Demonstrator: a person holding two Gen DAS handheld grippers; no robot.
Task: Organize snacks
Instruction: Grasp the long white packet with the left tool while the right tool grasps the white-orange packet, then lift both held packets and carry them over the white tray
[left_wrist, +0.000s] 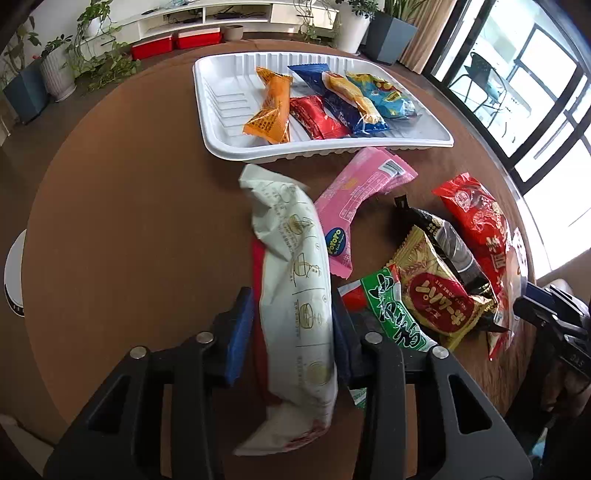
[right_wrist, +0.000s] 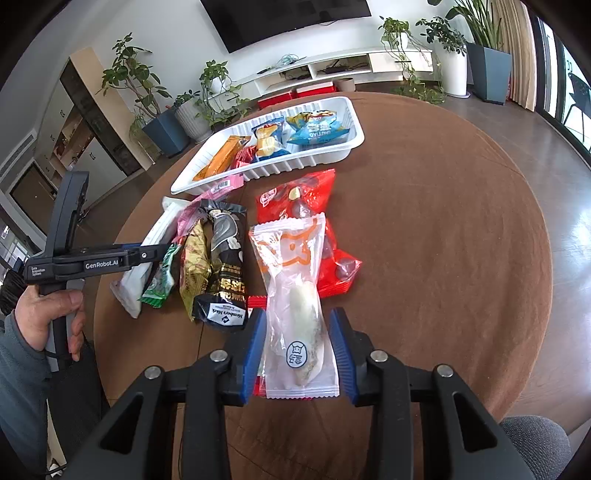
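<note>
A white tray (left_wrist: 218, 99) at the far side of the round brown table holds several snack packs; it also shows in the right wrist view (right_wrist: 295, 162). My left gripper (left_wrist: 293, 328) is shut on a long white packet (left_wrist: 299, 295), its pads pressing both sides. My right gripper (right_wrist: 297, 350) has its blue pads (right_wrist: 341, 350) around a clear packet with orange print (right_wrist: 295, 295); whether they press it is unclear. Loose on the table lie a pink packet (left_wrist: 358, 192), a green one (left_wrist: 391, 314), a gold-red one (left_wrist: 436, 291), a black one (right_wrist: 225, 258) and a red bag (right_wrist: 306, 199).
The table edge (right_wrist: 546, 236) curves round on the right. Potted plants (right_wrist: 162, 114), a low white shelf (right_wrist: 332, 66) and red boxes (left_wrist: 170, 44) stand beyond the table. Windows (left_wrist: 535, 85) run along the right. The person's hand (right_wrist: 55, 310) holds the left gripper's handle.
</note>
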